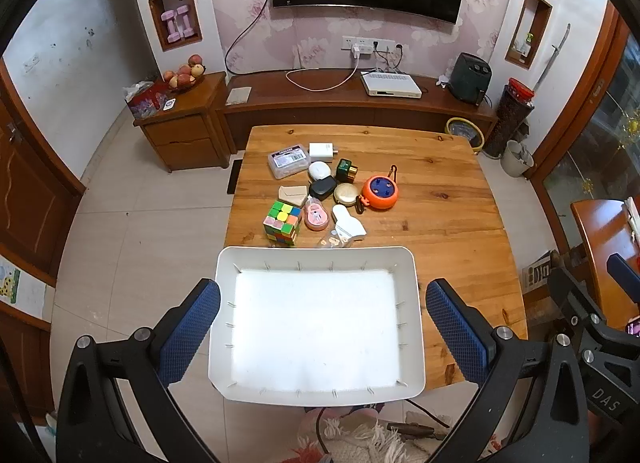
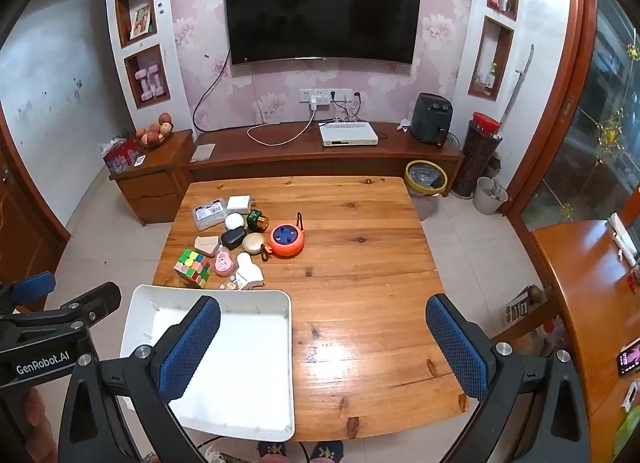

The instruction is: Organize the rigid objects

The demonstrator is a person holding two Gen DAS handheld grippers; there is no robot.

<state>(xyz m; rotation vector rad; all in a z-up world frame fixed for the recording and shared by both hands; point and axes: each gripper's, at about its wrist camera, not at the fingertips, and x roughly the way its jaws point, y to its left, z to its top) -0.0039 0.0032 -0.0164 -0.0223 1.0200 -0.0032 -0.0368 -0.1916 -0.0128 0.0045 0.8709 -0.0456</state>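
Jaws of both the left gripper (image 1: 323, 327) and right gripper (image 2: 323, 343) gape wide, holding nothing. Small rigid objects (image 1: 320, 191) cluster toward the surface's (image 2: 360, 303) far left, beyond the white tray (image 1: 316, 253) at its near left edge.

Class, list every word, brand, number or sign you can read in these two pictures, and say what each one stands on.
"GenRobot.AI": white letters on the black body of the left gripper, seen in the right wrist view.
"DAS": on the black body of the right gripper, seen in the left wrist view.
Label on the clear plastic box: print and barcode too small to read.
Nothing else is readable.
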